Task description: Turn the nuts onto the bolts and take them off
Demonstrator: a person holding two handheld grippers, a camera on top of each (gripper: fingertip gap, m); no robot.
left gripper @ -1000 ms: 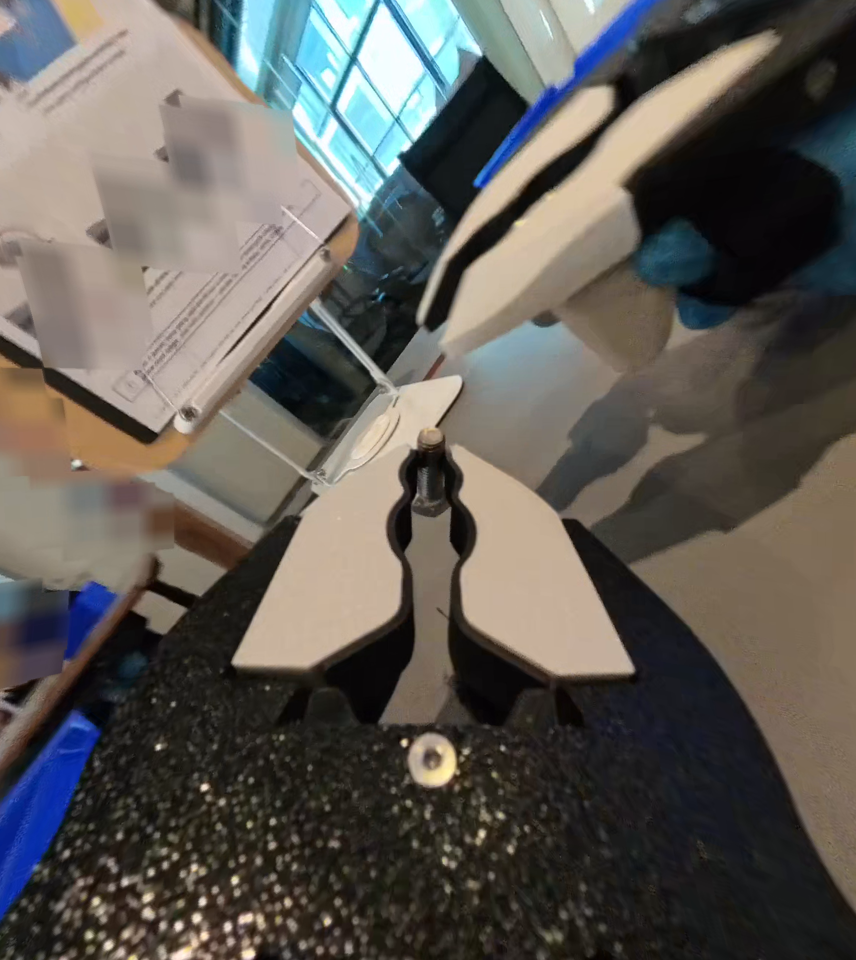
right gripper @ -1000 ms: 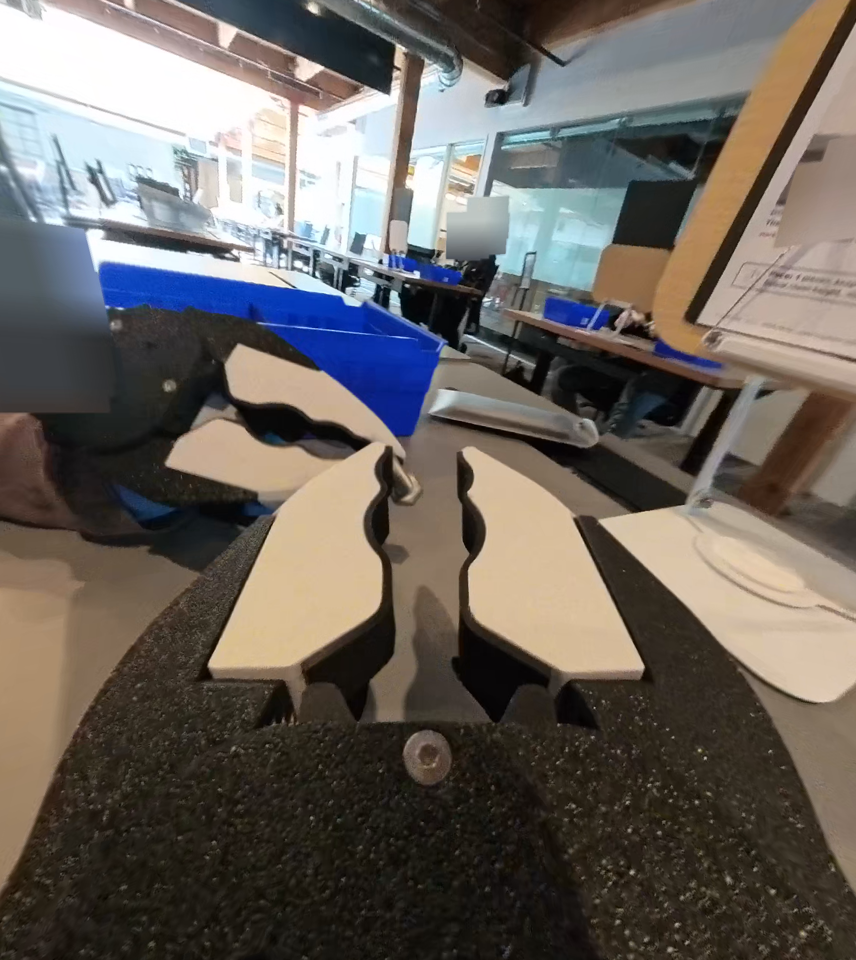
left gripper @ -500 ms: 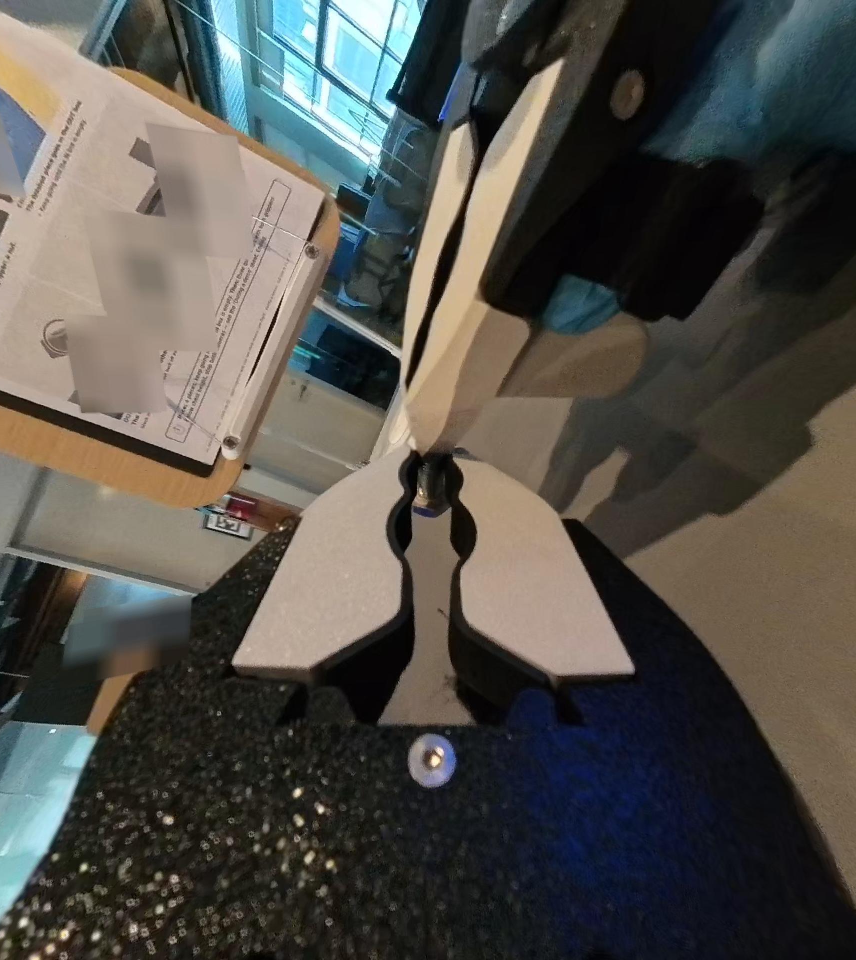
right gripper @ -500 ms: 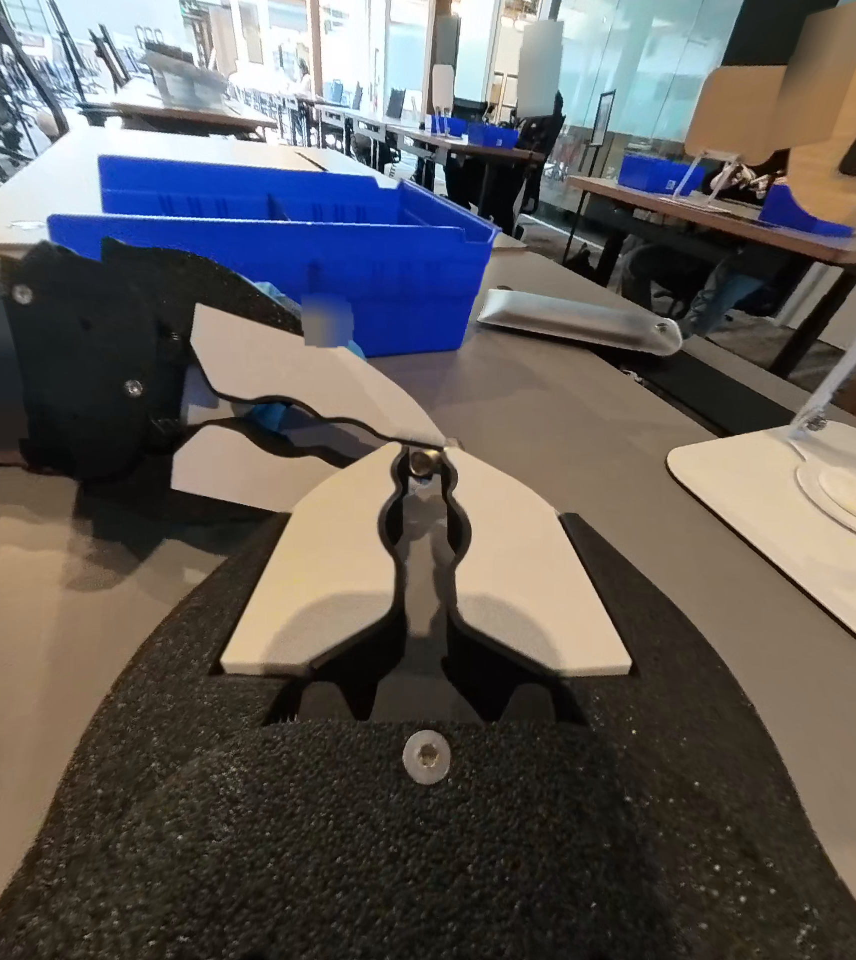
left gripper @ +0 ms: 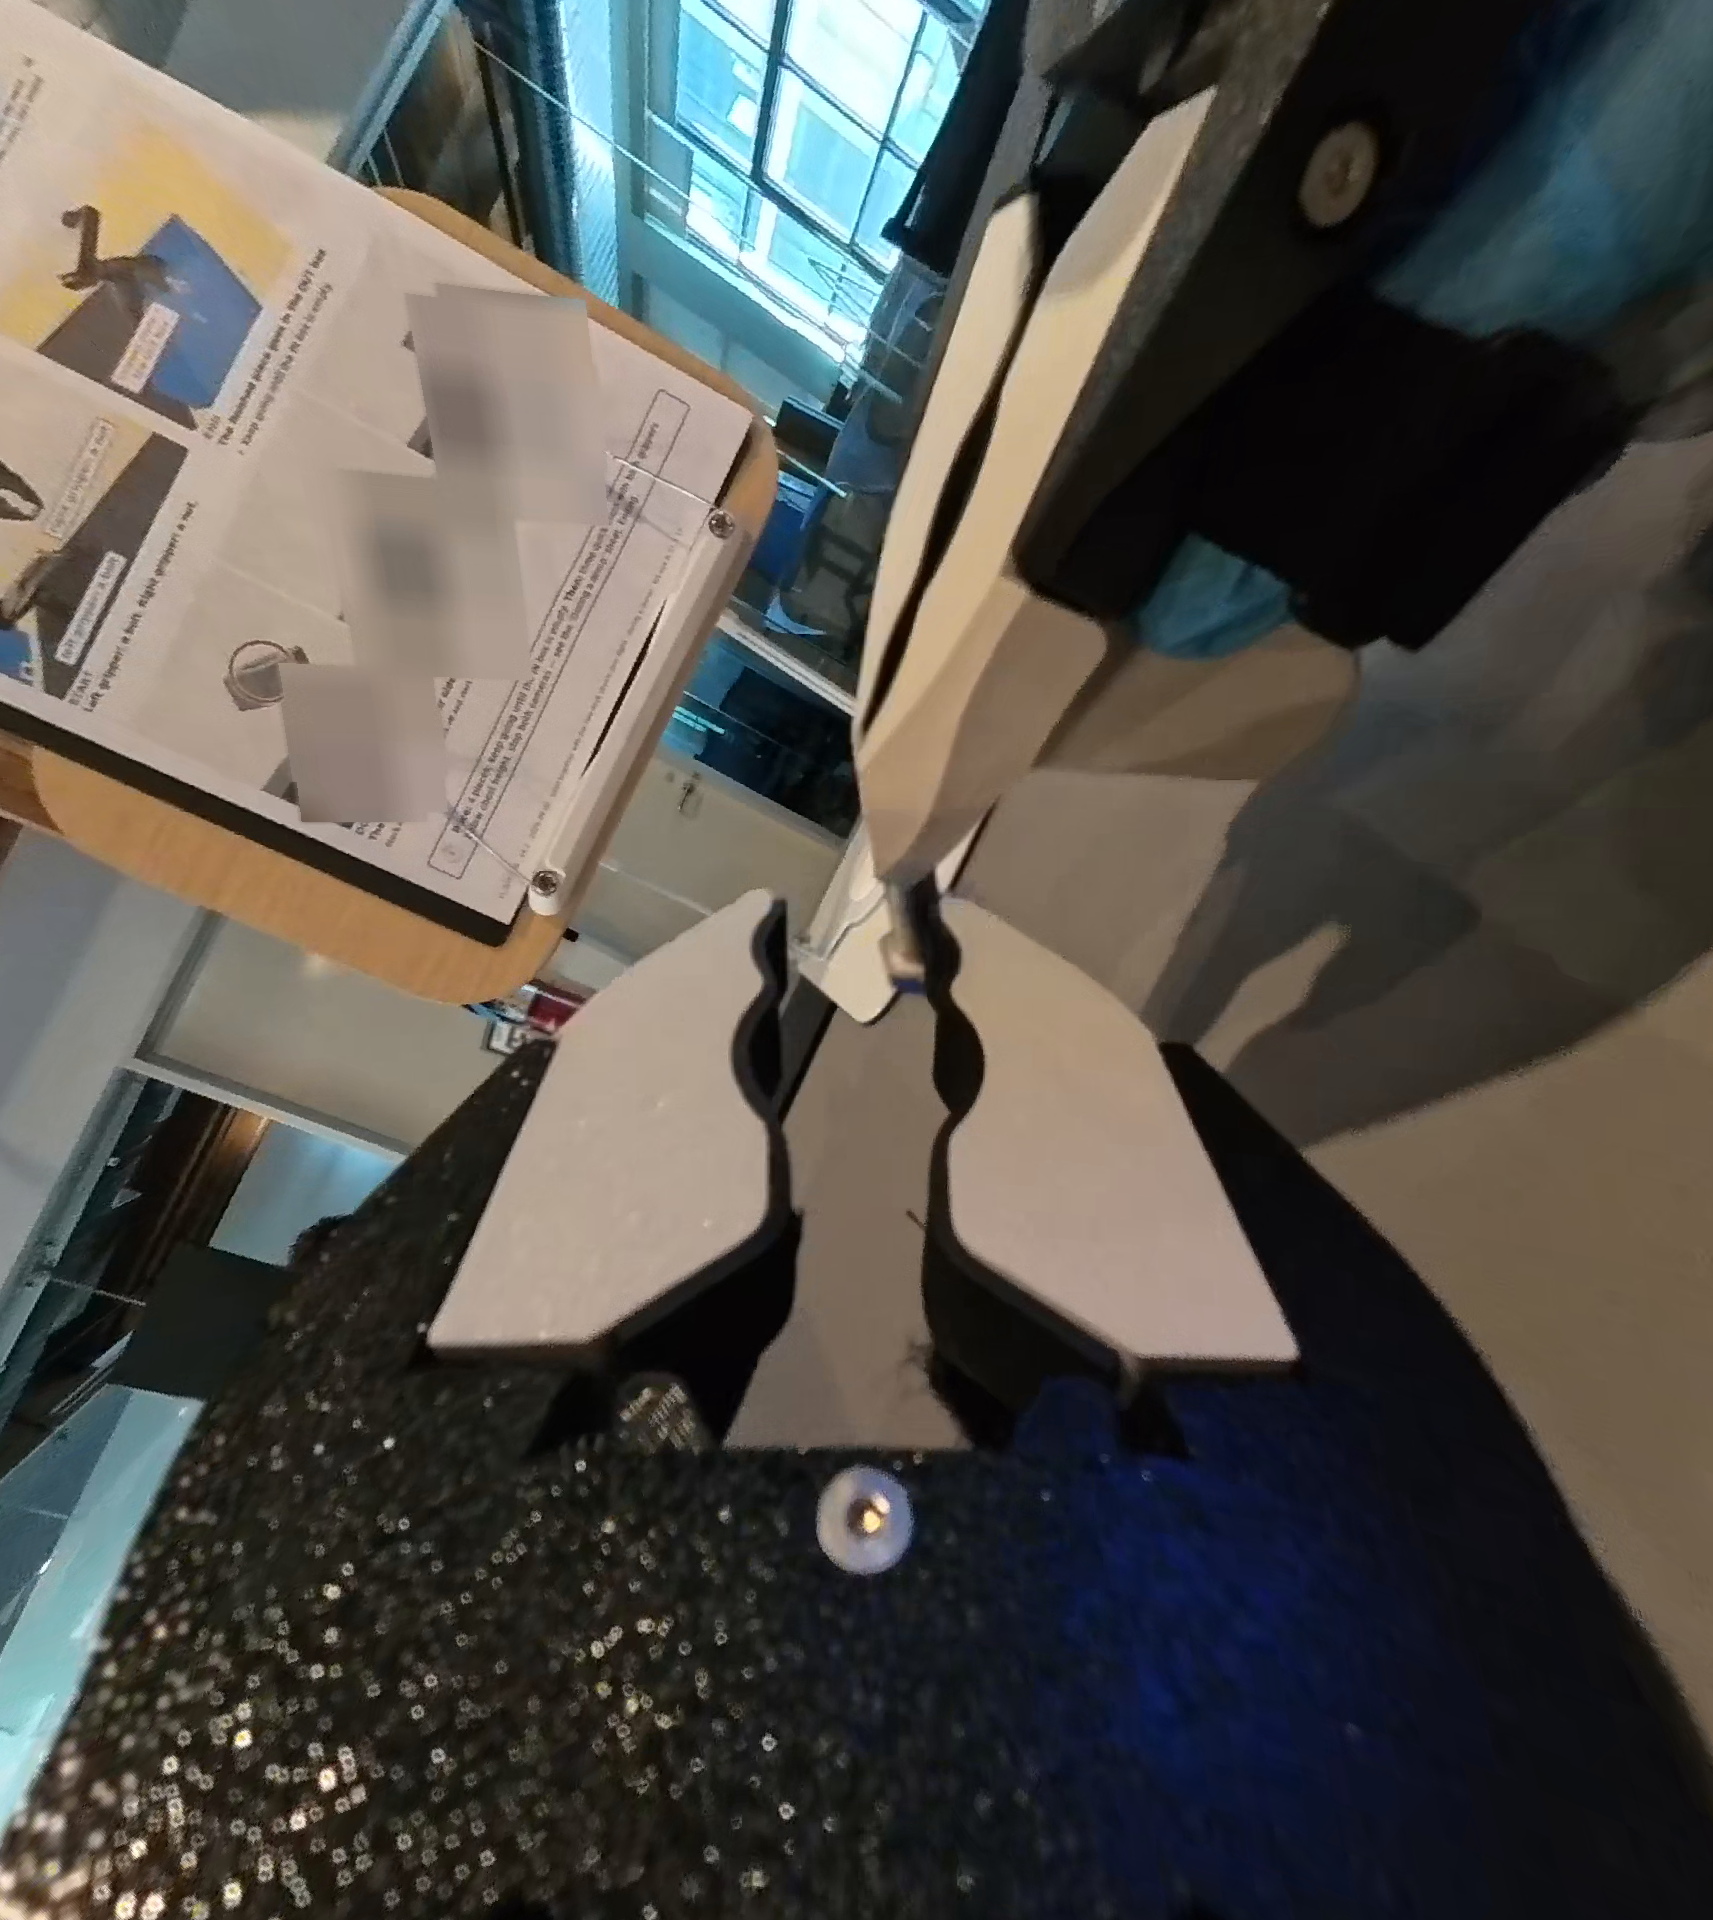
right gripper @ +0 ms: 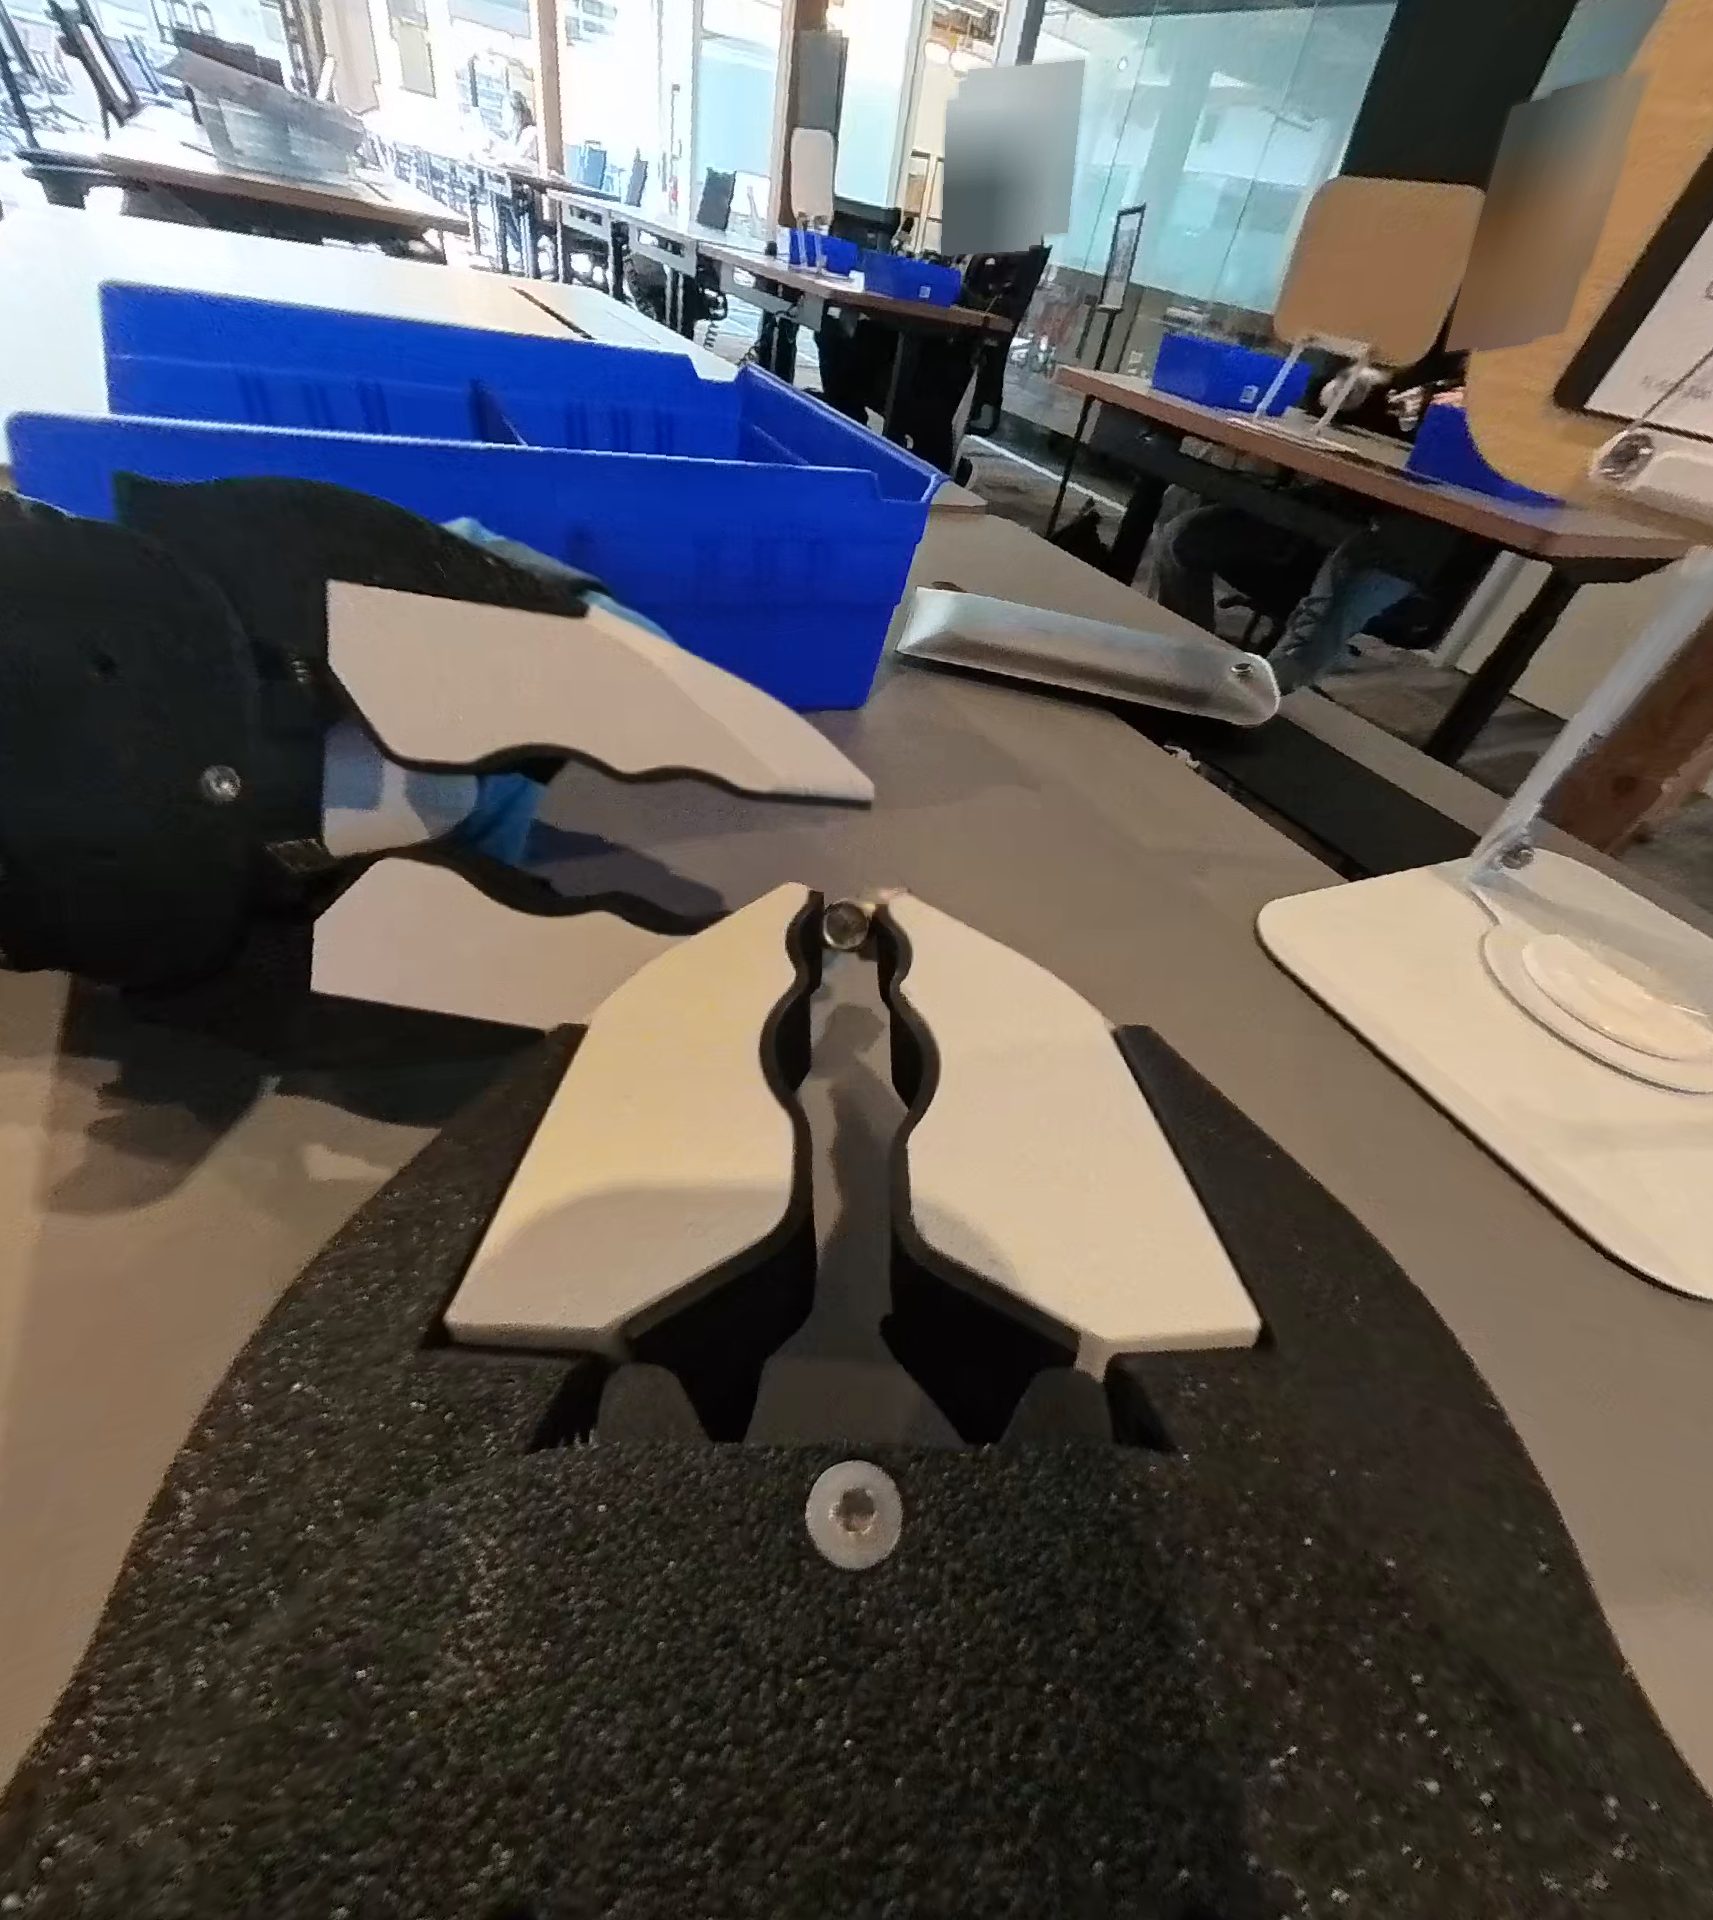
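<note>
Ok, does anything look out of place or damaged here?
Nothing stands out. The right gripper is shut on the bolt, the left gripper is open next to it, and the blue bin sits upright on the table with nothing spilled.

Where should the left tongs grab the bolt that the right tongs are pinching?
Take the bolt by its exposed end, the only part sticking out past the right tongs, which clamp the other end. Bring the open left tongs straight on so the fingers straddle the shank and it sits in the scalloped notch near the tips. The bolt sits nearer one finger, so centring first probably helps.
</note>
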